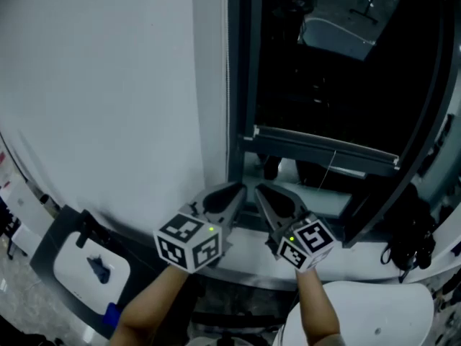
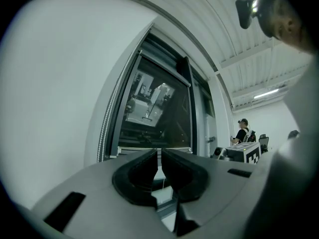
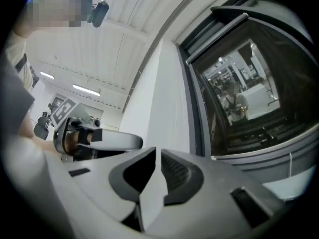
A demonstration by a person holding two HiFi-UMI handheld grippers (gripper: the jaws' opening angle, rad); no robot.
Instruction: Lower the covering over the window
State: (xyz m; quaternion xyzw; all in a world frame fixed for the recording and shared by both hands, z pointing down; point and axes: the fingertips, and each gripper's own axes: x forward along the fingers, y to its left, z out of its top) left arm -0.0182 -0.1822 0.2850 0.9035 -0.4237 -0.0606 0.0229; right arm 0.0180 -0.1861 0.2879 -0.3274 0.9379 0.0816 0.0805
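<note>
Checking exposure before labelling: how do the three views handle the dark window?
Head view: window glass near black, white wall evenly lit, straight window frame bowed. Left gripper view: heavy fisheye, black corners, a lit room shows in the glass. Right gripper view: same, plus bright ceiling strip lights.

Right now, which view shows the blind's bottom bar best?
The head view: the bottom bar runs across the window with both ends visible. The right gripper view shows it slanted at lower right, running to the picture's edge. The left gripper view shows only a short stretch, mid-picture.
</note>
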